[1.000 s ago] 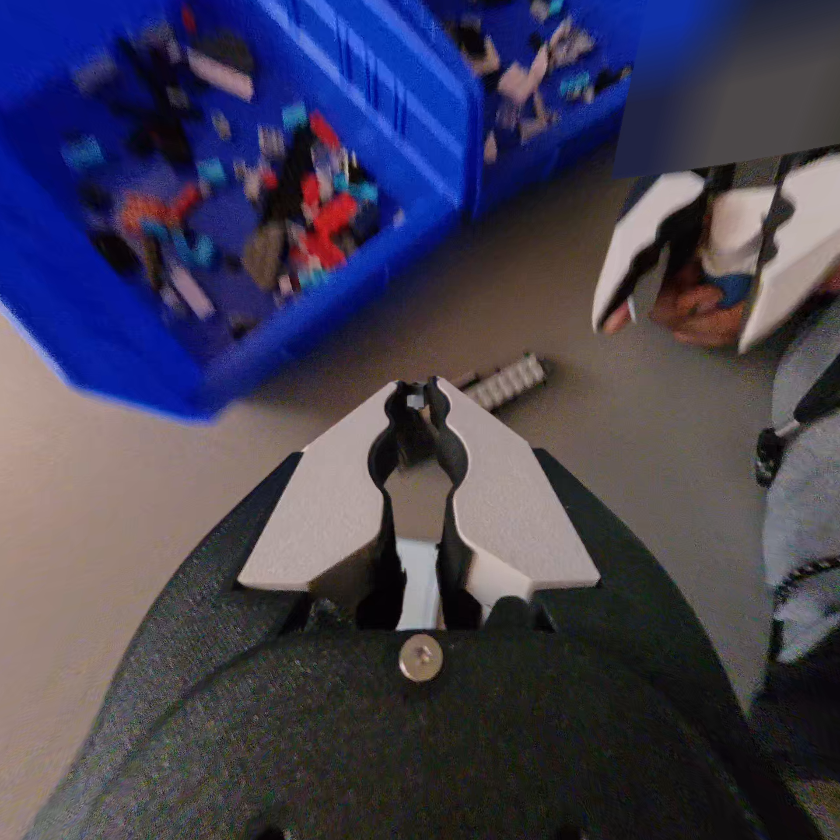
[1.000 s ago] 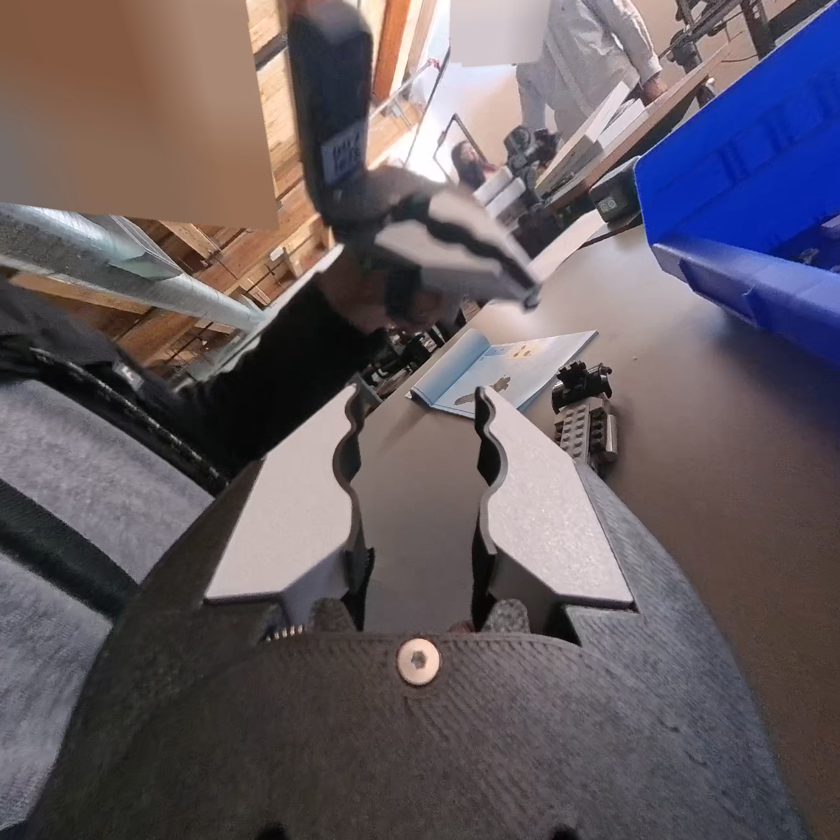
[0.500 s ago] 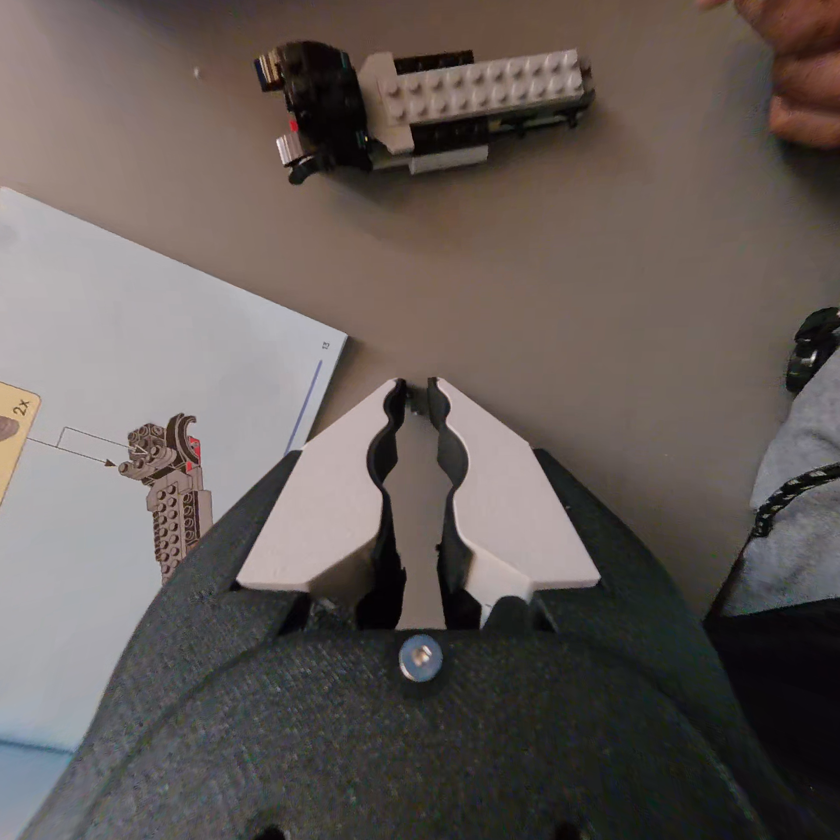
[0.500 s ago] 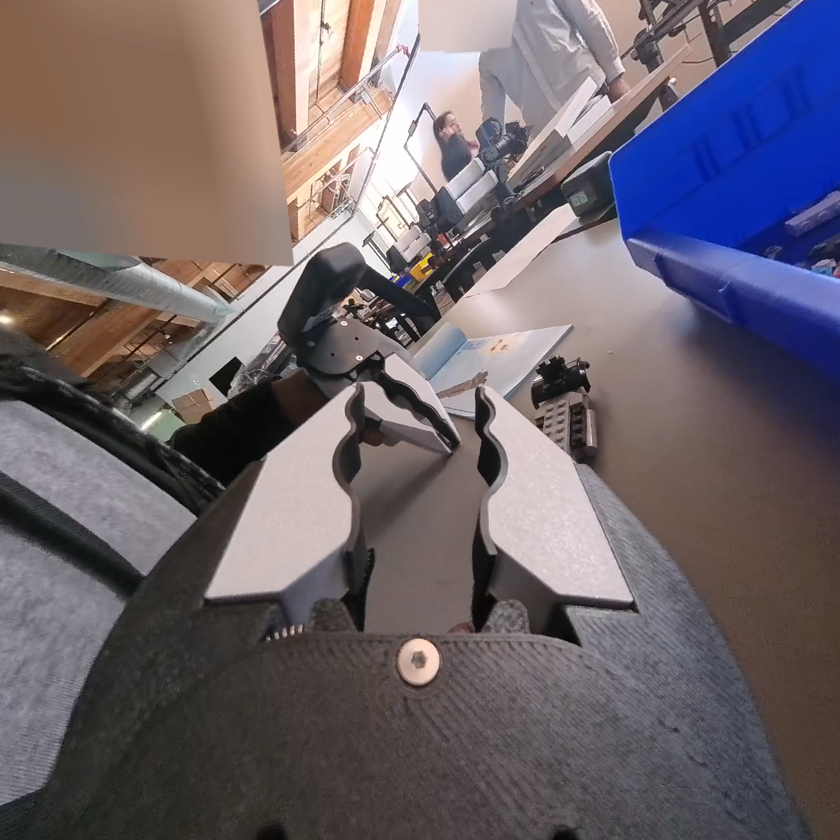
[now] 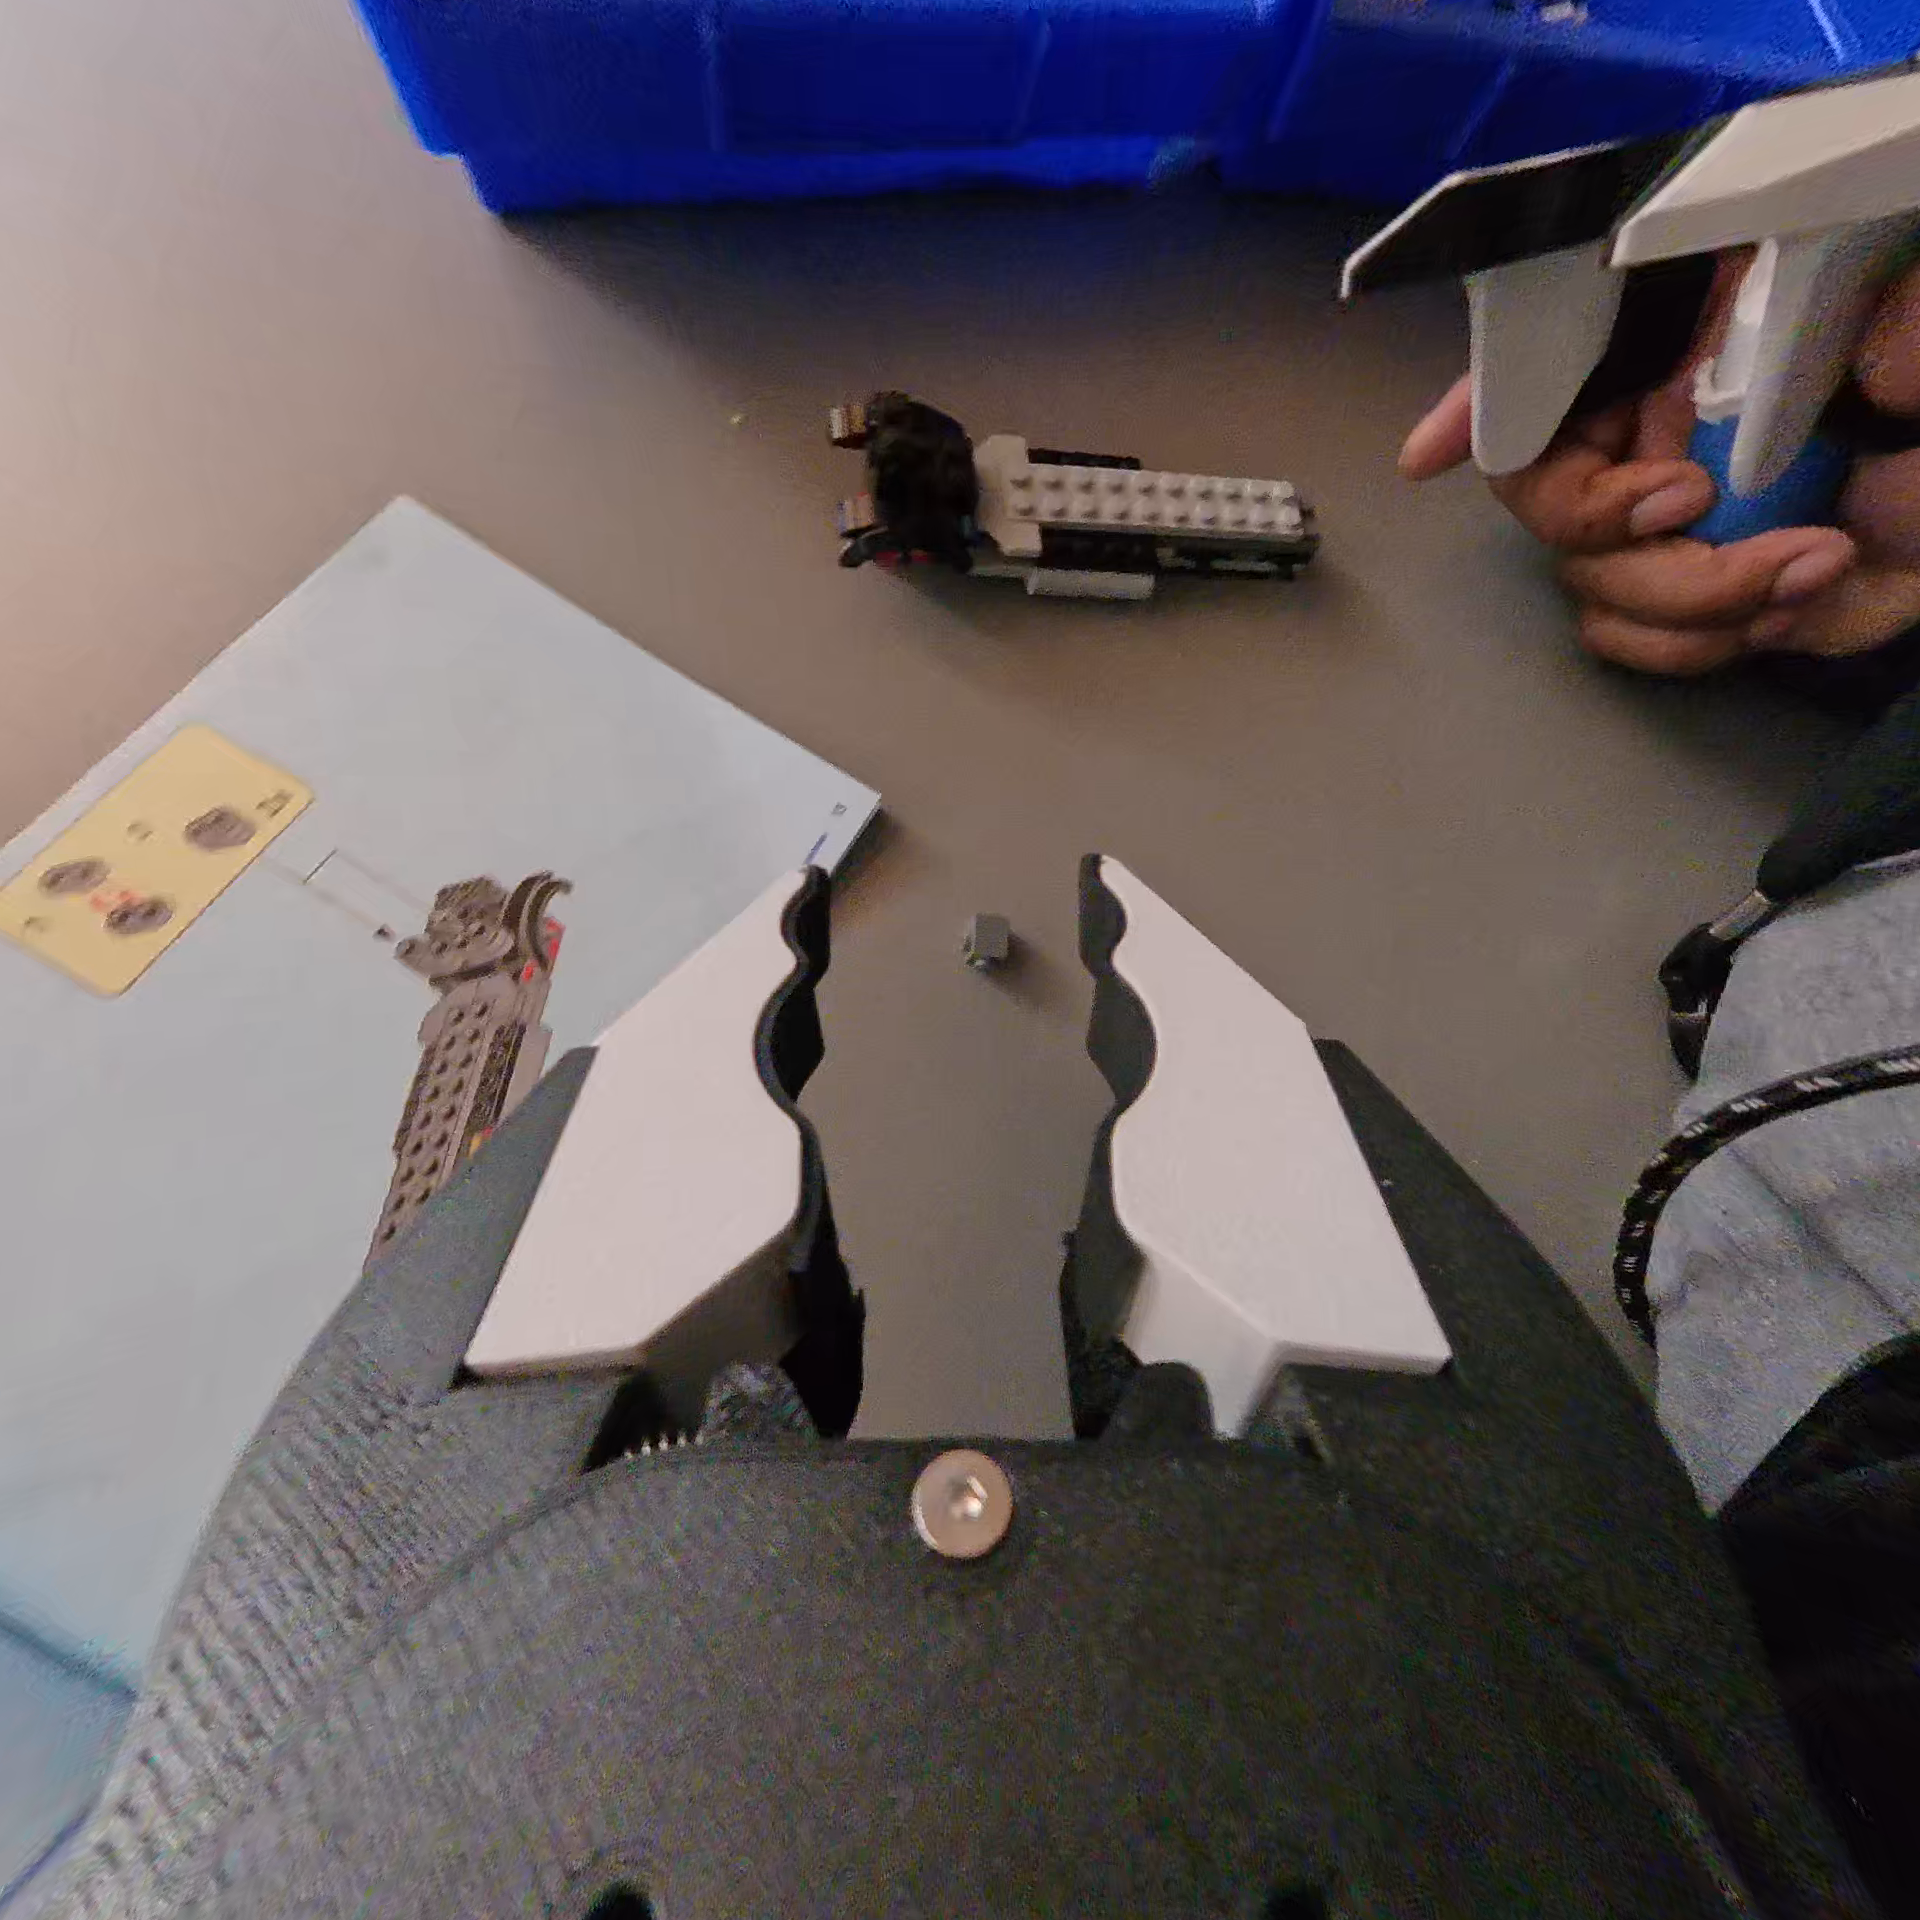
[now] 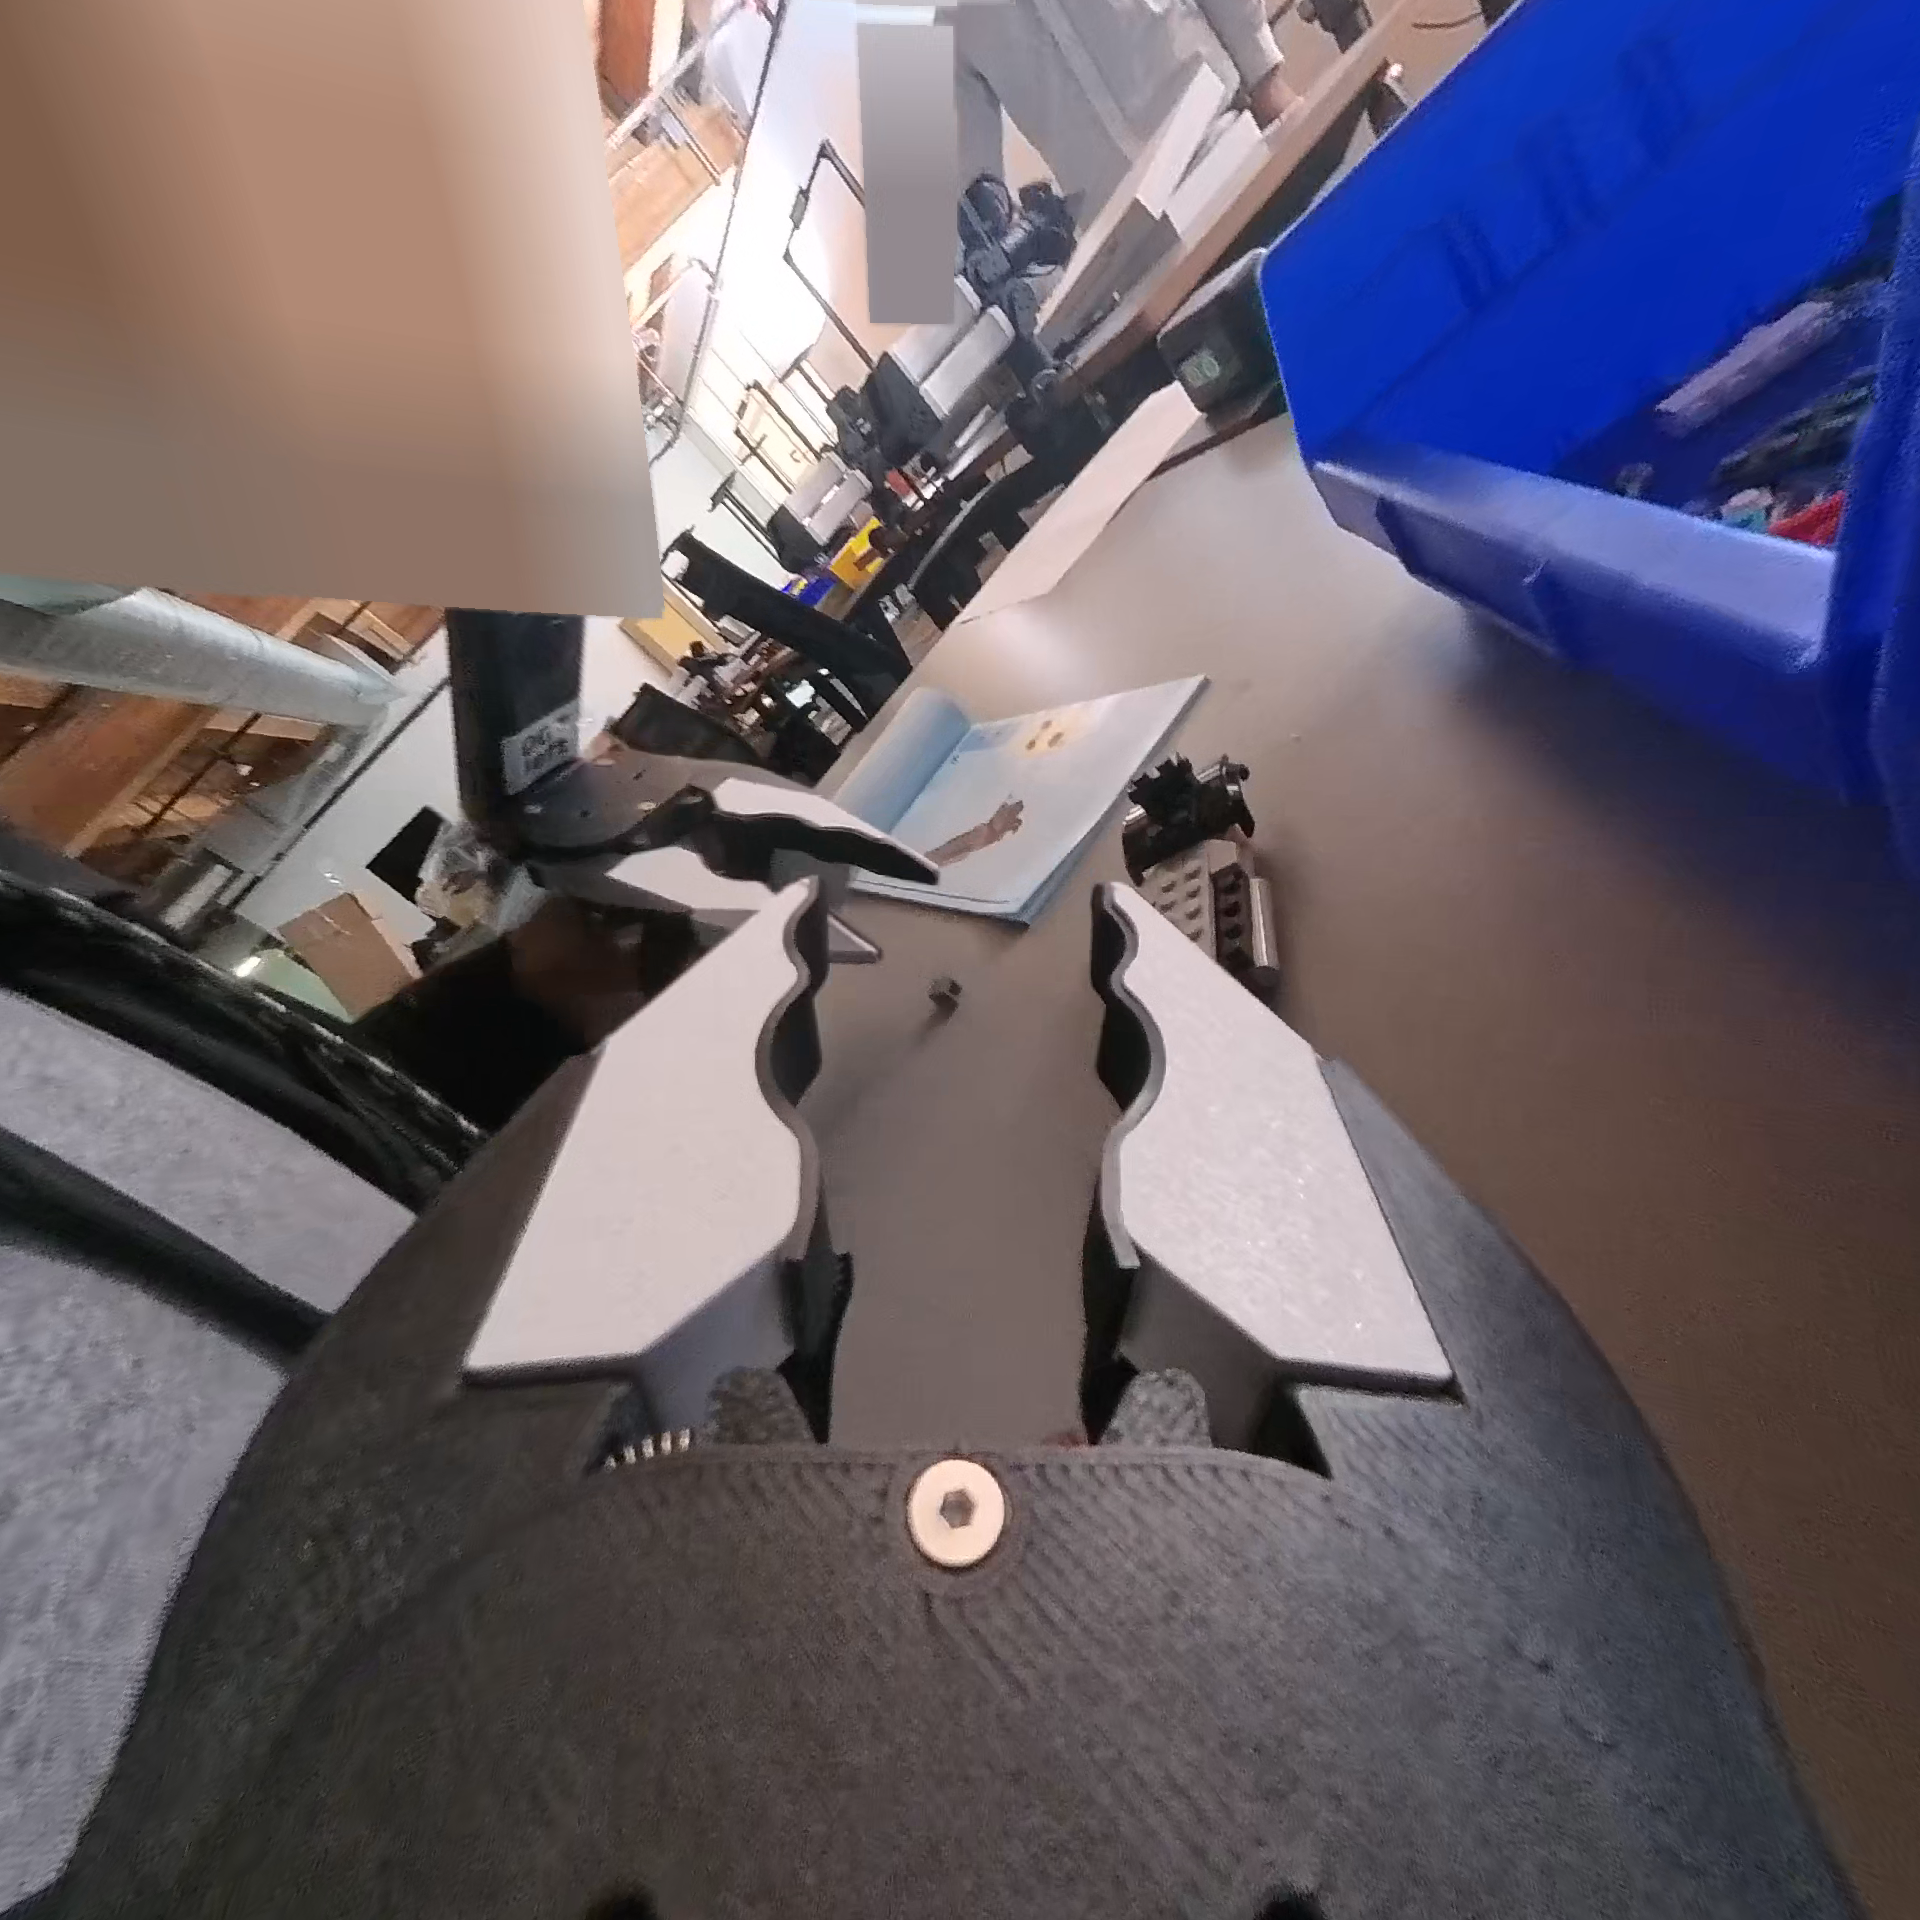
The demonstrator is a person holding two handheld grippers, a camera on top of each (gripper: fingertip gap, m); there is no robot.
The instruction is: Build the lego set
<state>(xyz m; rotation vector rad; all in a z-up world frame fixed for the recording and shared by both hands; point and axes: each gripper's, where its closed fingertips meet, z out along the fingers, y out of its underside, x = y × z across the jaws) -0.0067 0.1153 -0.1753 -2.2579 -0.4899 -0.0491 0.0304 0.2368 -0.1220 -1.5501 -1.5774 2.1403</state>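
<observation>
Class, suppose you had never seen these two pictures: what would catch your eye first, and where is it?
A tiny grey piece lies loose on the dark table, just ahead of the left gripper, whose jaws stand apart. Beyond lie the half-built lego model and blue bins; an open instruction booklet lies left.

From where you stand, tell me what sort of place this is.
Probably a shared workshop or lab. Exposed wooden ceiling beams and a silver duct overhead, rows of work tables with equipment behind, and blue parts bins beside a half-built lego model.

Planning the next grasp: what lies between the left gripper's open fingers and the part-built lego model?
In the left wrist view, one small grey piece lies between the left gripper and the model; otherwise bare table.
</observation>
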